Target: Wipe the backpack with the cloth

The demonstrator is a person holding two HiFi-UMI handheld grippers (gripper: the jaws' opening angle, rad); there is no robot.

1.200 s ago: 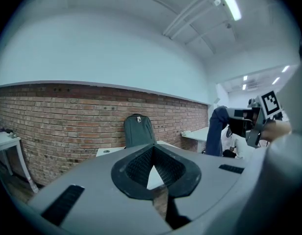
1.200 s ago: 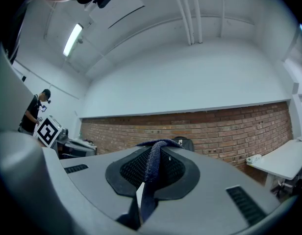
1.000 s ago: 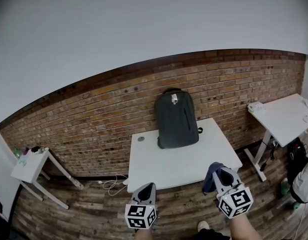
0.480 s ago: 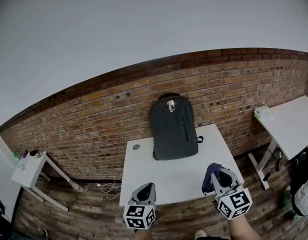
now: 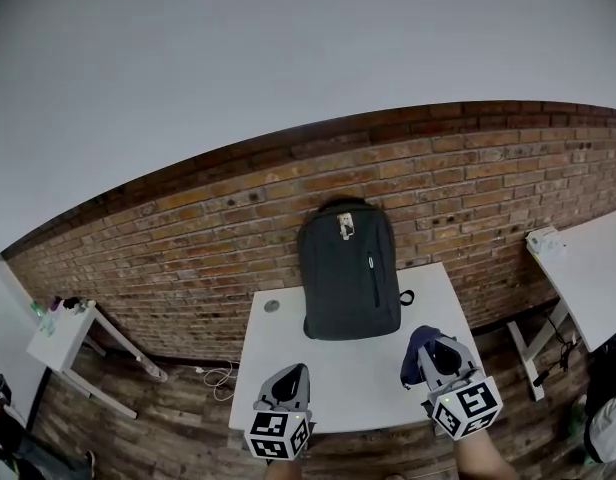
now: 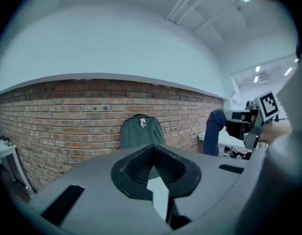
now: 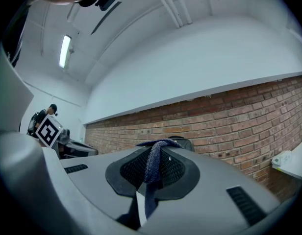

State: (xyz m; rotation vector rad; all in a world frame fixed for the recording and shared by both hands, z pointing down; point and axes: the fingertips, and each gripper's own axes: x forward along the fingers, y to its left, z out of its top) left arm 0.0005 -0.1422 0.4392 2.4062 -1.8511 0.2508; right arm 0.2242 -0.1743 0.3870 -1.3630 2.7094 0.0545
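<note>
A dark grey fabric backpack (image 5: pixel 350 273) is standing upright at the back of a white rectangular desk (image 5: pixel 328 388), leaning against a red brick wall (image 5: pixel 188 238). A small round grey disc (image 5: pixel 272 306) is lying on the desk top just left of the bag. Above the bricks a plain white wall (image 5: pixel 288 48) is filling the upper part of the room. The desk is standing on a wooden plank floor (image 5: pixel 168 418), where a white cable (image 5: pixel 220 373) is lying near the wall. A small white side table (image 5: pixel 63 333) is standing at the far left and another white desk (image 5: pixel 588 268) at the right.

Both grippers are hovering over the desk's near edge, well apart from the backpack. The left gripper (image 6: pixel 153 168) is keeping its fingers pressed together with nothing between them. The right gripper (image 7: pixel 151 173) is pinching a dark blue cloth (image 7: pixel 153 163) in its fingers, the fabric drooping over their tips.
</note>
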